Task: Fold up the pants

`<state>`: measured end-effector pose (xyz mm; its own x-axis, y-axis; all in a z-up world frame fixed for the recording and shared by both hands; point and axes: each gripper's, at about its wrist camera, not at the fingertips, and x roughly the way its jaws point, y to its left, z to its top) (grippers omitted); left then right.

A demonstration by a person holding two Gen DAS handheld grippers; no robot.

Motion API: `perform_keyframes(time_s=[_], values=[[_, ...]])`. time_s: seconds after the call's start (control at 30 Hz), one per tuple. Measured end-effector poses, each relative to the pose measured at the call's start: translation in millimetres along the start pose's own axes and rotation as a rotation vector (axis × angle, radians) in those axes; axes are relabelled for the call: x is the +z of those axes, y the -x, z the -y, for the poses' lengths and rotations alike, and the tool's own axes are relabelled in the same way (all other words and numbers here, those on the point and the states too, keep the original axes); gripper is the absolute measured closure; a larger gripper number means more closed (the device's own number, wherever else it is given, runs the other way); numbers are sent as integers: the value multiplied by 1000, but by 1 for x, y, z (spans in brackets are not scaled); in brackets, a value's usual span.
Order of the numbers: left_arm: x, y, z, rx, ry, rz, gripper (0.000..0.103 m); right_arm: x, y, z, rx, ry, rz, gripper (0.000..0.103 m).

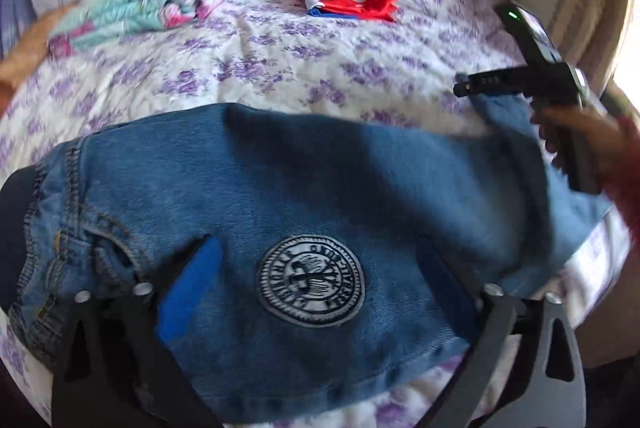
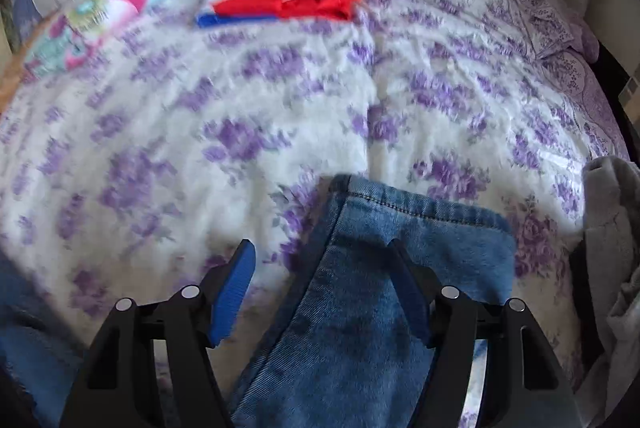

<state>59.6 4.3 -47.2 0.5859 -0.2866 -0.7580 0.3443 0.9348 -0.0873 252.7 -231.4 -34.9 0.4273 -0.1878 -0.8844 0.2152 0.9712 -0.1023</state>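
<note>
Blue denim pants [image 1: 280,188] with a round grey patch [image 1: 311,281] lie across the near side of a bed. My left gripper [image 1: 320,268] is open, its blue-padded fingers [image 1: 192,292] spread over the waist end around the patch. In the right wrist view the hemmed leg end [image 2: 400,248] lies between and over my right gripper's [image 2: 324,264] open fingers; the left pad [image 2: 234,288] is bare and the cloth drapes past the right finger. The right gripper also shows in the left wrist view [image 1: 464,88], at the leg end, held by a hand.
The bed has a white sheet with purple flowers [image 2: 240,108]. A folded red, white and blue garment [image 1: 346,2] and a rolled pink and teal blanket [image 1: 160,0] lie at the far side. Grey cloth [image 2: 612,248] hangs at the right edge.
</note>
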Motion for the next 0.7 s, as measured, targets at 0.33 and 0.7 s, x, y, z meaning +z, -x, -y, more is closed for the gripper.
perform_keyframes(time_s=[0.33,0.7], values=[[-10,-9,11,78,-58,83,4,-22,12,67,312,-236,58,94],[-11,-10,8,71,-65,90,4,-161,147,171,401,-462,434,95]])
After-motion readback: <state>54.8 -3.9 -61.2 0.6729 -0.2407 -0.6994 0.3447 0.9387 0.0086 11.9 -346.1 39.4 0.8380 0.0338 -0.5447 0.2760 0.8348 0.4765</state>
